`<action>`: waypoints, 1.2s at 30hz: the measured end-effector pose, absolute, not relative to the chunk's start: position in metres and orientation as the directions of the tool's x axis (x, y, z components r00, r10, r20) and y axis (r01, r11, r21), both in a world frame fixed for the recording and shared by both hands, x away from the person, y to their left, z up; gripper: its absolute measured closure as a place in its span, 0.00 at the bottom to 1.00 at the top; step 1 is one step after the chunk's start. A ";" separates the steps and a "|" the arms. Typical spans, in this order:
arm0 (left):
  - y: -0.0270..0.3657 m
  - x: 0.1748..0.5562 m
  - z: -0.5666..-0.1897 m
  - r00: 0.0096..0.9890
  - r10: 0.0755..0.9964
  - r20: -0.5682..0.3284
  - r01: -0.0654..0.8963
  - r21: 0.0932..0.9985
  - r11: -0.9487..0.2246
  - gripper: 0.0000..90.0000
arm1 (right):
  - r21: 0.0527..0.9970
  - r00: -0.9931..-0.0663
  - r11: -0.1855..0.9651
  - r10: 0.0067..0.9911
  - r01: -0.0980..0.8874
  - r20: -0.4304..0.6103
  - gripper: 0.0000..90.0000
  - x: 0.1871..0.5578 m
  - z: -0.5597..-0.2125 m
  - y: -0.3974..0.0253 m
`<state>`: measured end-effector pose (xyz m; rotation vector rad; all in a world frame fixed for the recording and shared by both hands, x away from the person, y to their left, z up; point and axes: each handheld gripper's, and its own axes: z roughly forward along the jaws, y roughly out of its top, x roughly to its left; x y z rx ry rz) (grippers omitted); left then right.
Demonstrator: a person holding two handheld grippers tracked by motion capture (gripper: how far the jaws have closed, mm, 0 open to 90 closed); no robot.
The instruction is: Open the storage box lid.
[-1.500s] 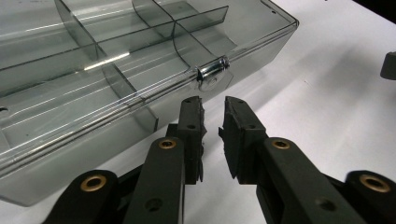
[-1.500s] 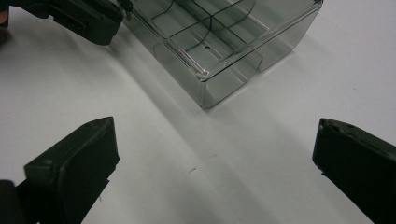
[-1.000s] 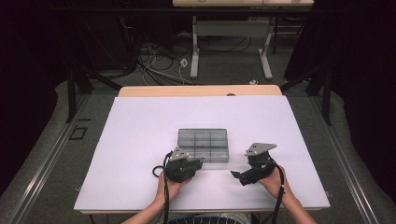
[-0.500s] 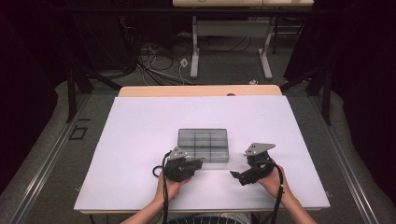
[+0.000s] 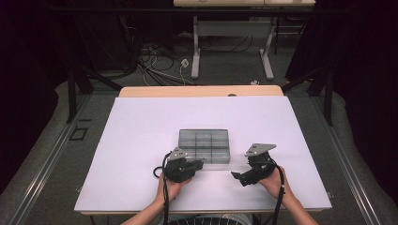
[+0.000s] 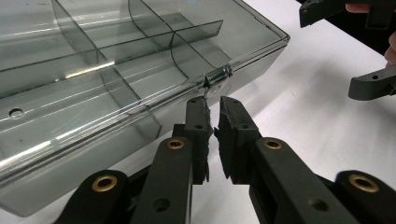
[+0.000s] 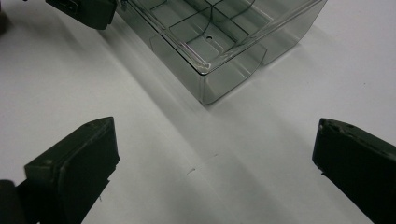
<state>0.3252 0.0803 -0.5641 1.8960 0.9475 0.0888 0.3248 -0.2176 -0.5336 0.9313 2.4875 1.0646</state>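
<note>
Left tongs (image 6: 212,105) nearly closed at box (image 6: 116,70) latch edge.

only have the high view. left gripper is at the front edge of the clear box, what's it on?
Observer: In the left gripper view, the left gripper has its tips right below the small metal latch on the front of the box. The jaws are nearly together.
Operator: lid open?
Observer: It looks shut. The lid lies flat over the dividers.
Operator: right gripper?
Observer: In the right gripper view, the right gripper has its jaws wide apart over the bare table. The box corner is ahead of it, and it isn't touching the box.
</note>
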 end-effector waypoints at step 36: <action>0.078 0.325 -0.563 0.698 0.650 -0.301 0.564 0.790 -0.240 0.92 | 0.712 -0.751 0.528 0.661 0.463 -0.002 0.00 0.325 -0.534 -0.218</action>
